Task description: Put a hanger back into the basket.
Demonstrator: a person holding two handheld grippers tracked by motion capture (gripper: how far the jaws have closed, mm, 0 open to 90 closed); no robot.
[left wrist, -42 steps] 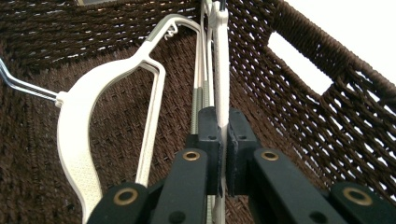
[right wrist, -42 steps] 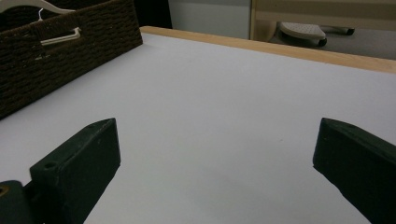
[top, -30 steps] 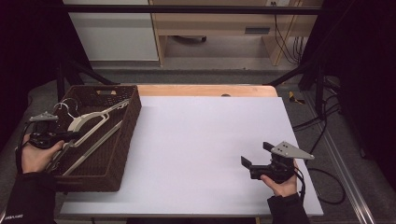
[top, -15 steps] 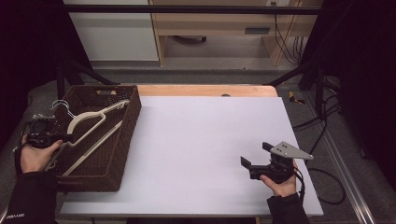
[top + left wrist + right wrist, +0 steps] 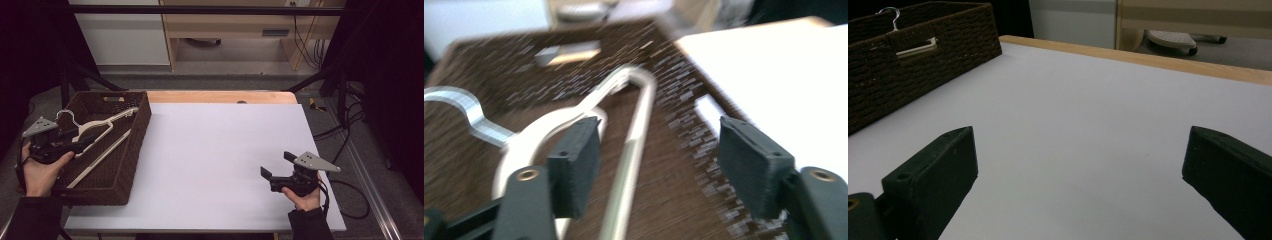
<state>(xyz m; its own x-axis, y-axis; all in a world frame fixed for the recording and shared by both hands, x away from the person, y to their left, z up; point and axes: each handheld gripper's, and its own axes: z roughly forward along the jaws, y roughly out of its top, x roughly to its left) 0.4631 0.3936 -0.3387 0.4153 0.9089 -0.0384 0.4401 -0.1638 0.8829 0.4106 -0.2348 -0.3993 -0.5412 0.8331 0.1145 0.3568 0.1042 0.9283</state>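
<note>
A dark wicker basket (image 5: 131, 165) stands at the table's left end with a white hanger (image 5: 107, 121) lying in it, metal hook (image 5: 65, 113) toward the far left. My left gripper (image 5: 85, 143) hovers over the basket's left side, pointing right at the hanger. In the left gripper view its jaws have just been opening. The pads (image 5: 574, 165) stand apart, and the hanger's pale bar (image 5: 630, 165) runs below the gap untouched. My right gripper (image 5: 276, 165) rests open near the table's front right, with bare white tabletop between its fingers (image 5: 933, 180).
The white table (image 5: 215, 160) has a wooden strip (image 5: 220, 97) along its far edge. In the right gripper view the basket (image 5: 908, 70) sits far off at upper left. Cables (image 5: 345, 135) lie on the floor to the right. A black frame bar (image 5: 210, 9) crosses above the far side.
The left gripper's jaws have opened and let go of the hanger, which now lies in the basket. That hand drew back and lifted slightly. The right gripper has stayed put.
</note>
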